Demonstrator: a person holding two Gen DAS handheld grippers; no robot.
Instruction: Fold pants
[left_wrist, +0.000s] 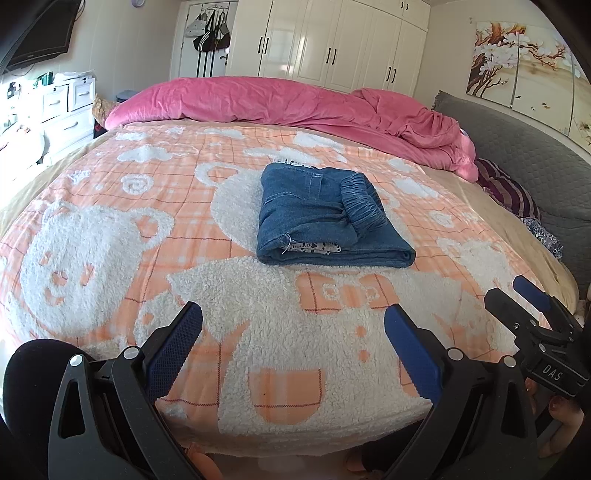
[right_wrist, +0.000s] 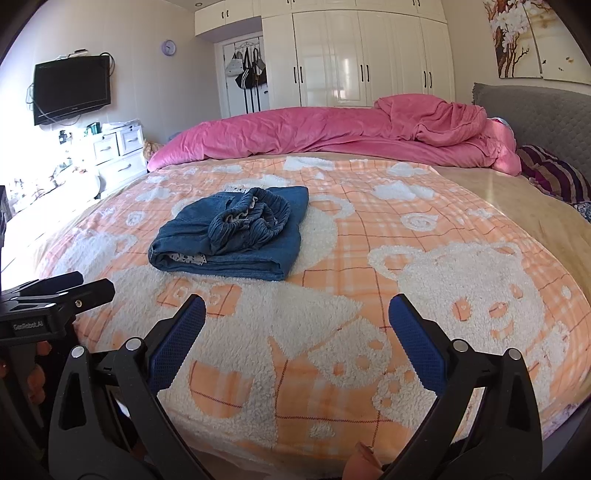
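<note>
The pants (left_wrist: 325, 214) are lying folded at frame centre on the blanket (left_wrist: 110, 229); the left gripper (left_wrist: 293, 345) and the right gripper (right_wrist: 297, 338) are hovering low in frame, jaws spread and empty; folding looks finished.

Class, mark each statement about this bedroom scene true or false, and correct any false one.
1. The denim pants lie folded into a compact bundle on the bear-patterned blanket. True.
2. The left gripper is shut on the pants. False: its jaws stand open, apart from the pants.
3. The right gripper is open and holds nothing. True.
4. A pink duvet is bunched along the far side of the bed. True.
5. The television stands on the bed. False: it is mounted on the wall.
</note>
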